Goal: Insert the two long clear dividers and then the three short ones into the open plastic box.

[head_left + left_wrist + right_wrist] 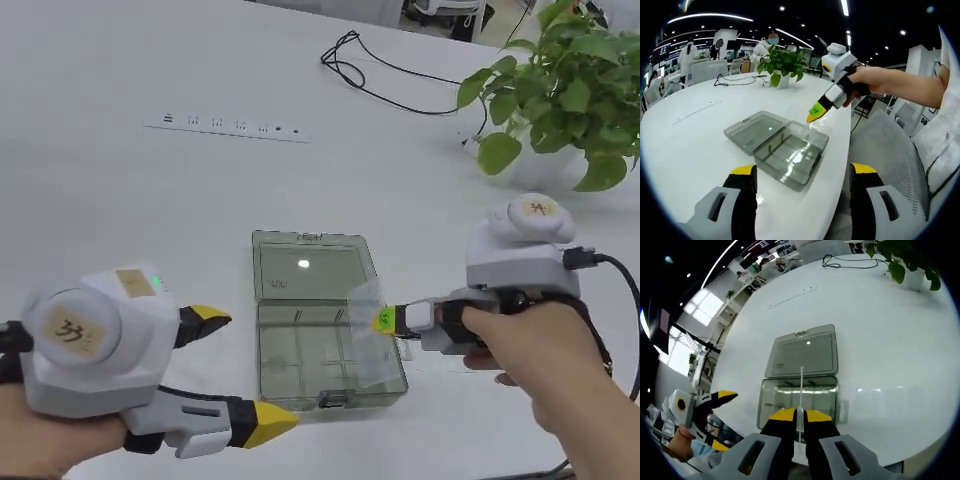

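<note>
I'm seeing the box (290, 350) gleaming in smoky, see-through plastic, its lid catching a light, and the divider (366, 318) showing as thin, clear, glossy plastic. The table (120, 220) is looking smooth and white, while the left gripper (255, 370) and right gripper (385, 322) are wearing matt grey shells.

Plastic box (330, 393): smoky clear, rectangular, open on the white table; lid (310, 265) laid back flat behind the base, joined along the hinge edge. Faint lines cross the base floor; ribs or seated parts, cannot tell

Clear divider (366, 298): thin transparent sheet, pinched between the closed jaws of the right gripper (383, 322), held on edge over the right part of the base
</note>
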A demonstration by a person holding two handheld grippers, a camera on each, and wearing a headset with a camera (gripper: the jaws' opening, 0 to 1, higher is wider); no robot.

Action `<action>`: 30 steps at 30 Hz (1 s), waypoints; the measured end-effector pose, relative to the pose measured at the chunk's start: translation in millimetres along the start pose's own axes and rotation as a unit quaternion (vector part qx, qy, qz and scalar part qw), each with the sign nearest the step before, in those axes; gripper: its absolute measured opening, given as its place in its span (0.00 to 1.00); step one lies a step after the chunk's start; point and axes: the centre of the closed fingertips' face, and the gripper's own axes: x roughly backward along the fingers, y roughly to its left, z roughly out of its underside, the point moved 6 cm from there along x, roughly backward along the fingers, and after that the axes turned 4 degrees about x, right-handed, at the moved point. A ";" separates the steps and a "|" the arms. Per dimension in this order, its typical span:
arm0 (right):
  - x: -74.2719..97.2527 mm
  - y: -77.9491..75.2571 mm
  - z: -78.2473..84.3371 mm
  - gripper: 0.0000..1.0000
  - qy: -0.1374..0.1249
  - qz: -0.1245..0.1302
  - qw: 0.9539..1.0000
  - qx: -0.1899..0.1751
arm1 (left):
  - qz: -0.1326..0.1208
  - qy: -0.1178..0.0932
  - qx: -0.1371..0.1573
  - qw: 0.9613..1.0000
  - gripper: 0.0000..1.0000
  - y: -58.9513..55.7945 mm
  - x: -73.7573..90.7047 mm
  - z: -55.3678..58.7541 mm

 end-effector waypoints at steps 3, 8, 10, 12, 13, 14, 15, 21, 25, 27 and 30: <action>-2.8 -2.5 -0.9 0.07 0.009 0.002 1.000 -0.004 | 0.003 -0.001 0.002 1.000 0.75 -0.5 -1.1 0.5; -6.0 -3.8 2.5 0.07 0.014 0.007 1.000 -0.008 | 0.005 -0.004 0.003 1.000 0.76 -1.5 -2.6 -0.3; -7.5 -4.2 4.1 0.07 0.017 0.006 1.000 -0.012 | 0.005 -0.003 0.005 1.000 0.76 -0.6 -3.0 0.0; -9.5 -4.2 5.9 0.07 0.021 0.005 1.000 -0.014 | 0.005 -0.003 0.008 1.000 0.76 -0.1 -2.8 0.3; -10.3 -4.4 6.5 0.07 0.022 0.006 1.000 -0.014 | 0.005 -0.003 0.009 1.000 0.77 0.3 -2.7 0.7; -11.2 -4.7 7.1 0.07 0.023 0.008 1.000 -0.013 | 0.005 -0.002 0.009 1.000 0.76 0.5 -2.5 1.1; -12.1 -5.5 7.5 0.07 0.024 0.010 1.000 -0.013 | 0.005 -0.002 0.009 1.000 0.76 0.8 -2.3 1.6; -16.5 -9.4 6.4 0.07 0.028 0.012 0.999 -0.011 | 0.005 0.001 0.011 1.000 0.76 2.1 -1.8 4.0; -18.8 -13.5 5.7 0.07 0.030 0.016 0.999 -0.010 | 0.005 -0.001 0.013 1.000 0.76 2.2 -1.6 3.5; -19.4 -14.9 5.1 0.07 0.030 0.016 0.999 -0.009 | 0.005 -0.002 0.014 1.000 0.76 2.2 -1.7 3.1; -20.3 -17.2 5.0 0.07 0.030 0.020 0.999 -0.009 | 0.005 -0.002 0.016 1.000 0.75 2.7 -2.0 3.1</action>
